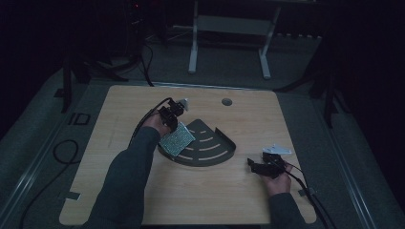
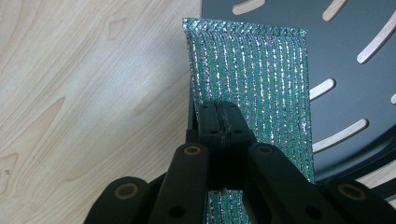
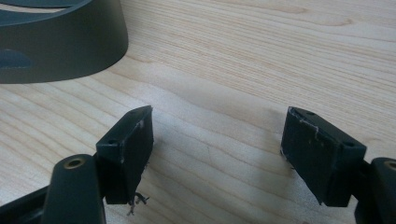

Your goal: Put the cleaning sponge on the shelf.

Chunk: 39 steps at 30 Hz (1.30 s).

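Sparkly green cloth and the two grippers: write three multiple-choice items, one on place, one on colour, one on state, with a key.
1. Where does the cloth hang?
A. over the dark slotted tray's edge
B. by the table's round hole
C. under the right gripper

2. What colour is the cloth?
A. red
B. glittery green and silver
C. plain white

3. How does the right gripper stand?
A. shut on the cloth
B. shut on nothing
C. open, nothing between its jaws

Key: 1 A, the high view shows the left gripper holding it at the tray; 2 B, its metallic threads shine; 3 C, bare table shows between the jaws.
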Motion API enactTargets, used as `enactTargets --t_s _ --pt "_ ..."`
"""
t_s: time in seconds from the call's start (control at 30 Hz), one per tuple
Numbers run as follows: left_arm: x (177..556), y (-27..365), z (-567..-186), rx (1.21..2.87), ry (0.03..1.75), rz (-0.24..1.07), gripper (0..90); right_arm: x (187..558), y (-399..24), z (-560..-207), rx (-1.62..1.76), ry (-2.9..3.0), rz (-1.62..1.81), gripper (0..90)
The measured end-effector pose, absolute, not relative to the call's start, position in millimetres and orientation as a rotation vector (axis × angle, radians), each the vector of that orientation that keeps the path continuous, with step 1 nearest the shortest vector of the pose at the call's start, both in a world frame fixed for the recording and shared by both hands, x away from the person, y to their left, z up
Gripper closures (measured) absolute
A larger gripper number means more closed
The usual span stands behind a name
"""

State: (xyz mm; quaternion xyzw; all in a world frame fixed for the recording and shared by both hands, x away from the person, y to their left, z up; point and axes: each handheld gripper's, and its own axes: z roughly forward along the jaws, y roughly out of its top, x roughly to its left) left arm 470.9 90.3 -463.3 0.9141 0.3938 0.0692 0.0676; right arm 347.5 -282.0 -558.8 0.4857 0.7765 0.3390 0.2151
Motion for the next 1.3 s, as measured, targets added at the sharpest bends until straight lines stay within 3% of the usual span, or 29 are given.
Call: enactTargets --t_s 1.03,1.3 --pt "473 91 -465 2.753 1.188 0.207 89.6 348 -282 -559 1.346 2.154 0.941 24.6" --pt "470 102 -451 2.679 1.196 0.188 83.4 348 -282 -559 1.345 2.154 0.941 24.6"
